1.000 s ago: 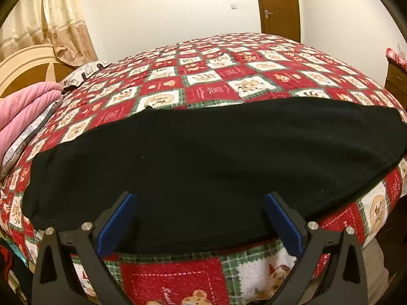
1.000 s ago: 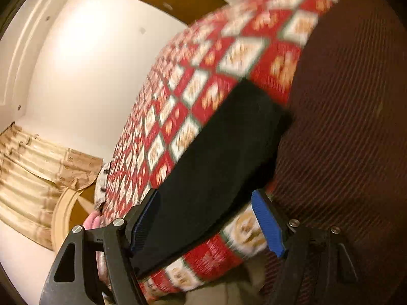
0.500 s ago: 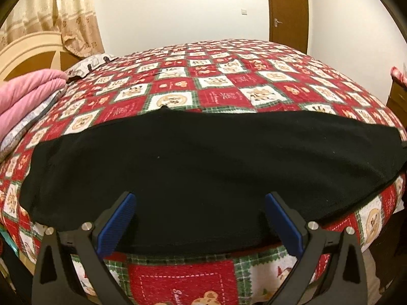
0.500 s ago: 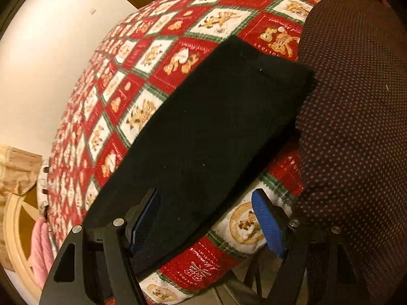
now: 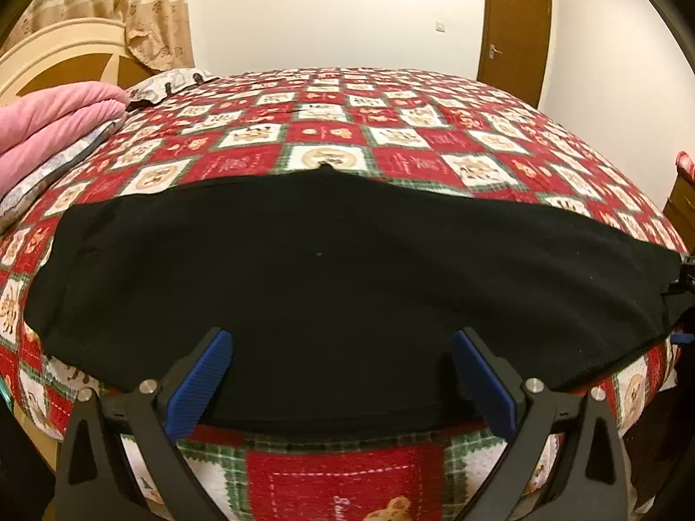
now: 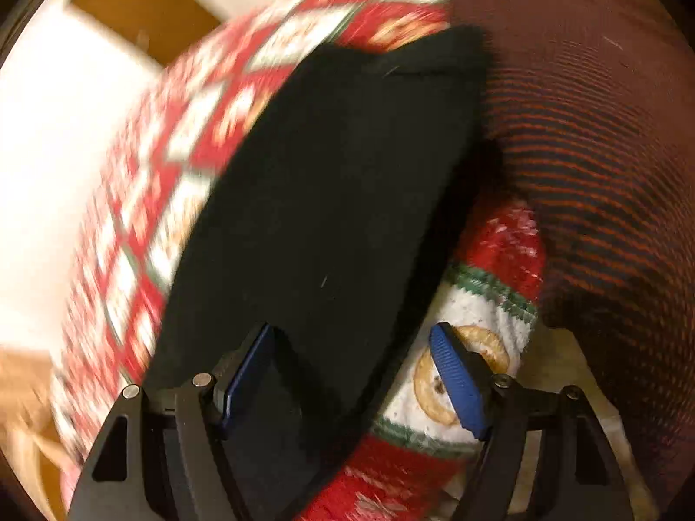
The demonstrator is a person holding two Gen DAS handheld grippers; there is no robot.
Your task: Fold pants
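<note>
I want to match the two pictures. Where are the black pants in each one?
Left wrist view: the black pants stretch sideways across the middle, along the bed's near edge, behind the open left gripper.
Right wrist view: they run as a slanted band from top right to bottom left, through the centre, above the open right gripper.
Shared landmark: the red checked bedspread under them.

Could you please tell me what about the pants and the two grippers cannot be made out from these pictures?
- Left wrist view: black pants too dark to show seams or folds; their right end is cut off by the lens rim.
- Right wrist view: motion blur smears the quilt.
- Right gripper: its left pad is lost against the dark cloth; contact unclear.
</note>
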